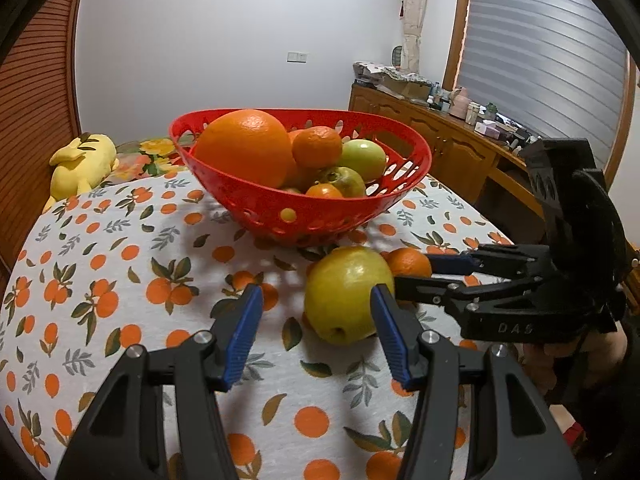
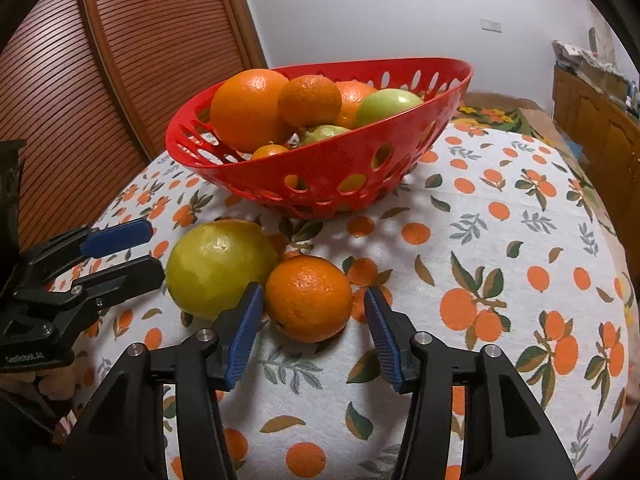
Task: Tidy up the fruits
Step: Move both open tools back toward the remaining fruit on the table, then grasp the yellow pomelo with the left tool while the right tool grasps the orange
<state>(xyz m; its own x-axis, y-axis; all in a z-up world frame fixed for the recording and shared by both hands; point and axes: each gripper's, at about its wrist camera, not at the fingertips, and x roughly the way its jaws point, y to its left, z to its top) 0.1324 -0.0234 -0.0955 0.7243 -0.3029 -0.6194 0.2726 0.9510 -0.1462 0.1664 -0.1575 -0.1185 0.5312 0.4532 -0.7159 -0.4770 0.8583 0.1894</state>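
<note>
Right gripper (image 2: 314,312) spread open w/ the loose orange (image 2: 309,298) mid-frame between its fingers; left gripper (image 1: 316,320) open, offset beside the yellow-green fruit (image 1: 349,293). Red basket (image 2: 320,192) upper centre. Likely best: centre orange, close gently, avoid nudging neighbour.

Your left gripper (image 1: 316,336) is wide open and held low. Your right gripper (image 2: 314,330) is wide open too, right beside it.
</note>
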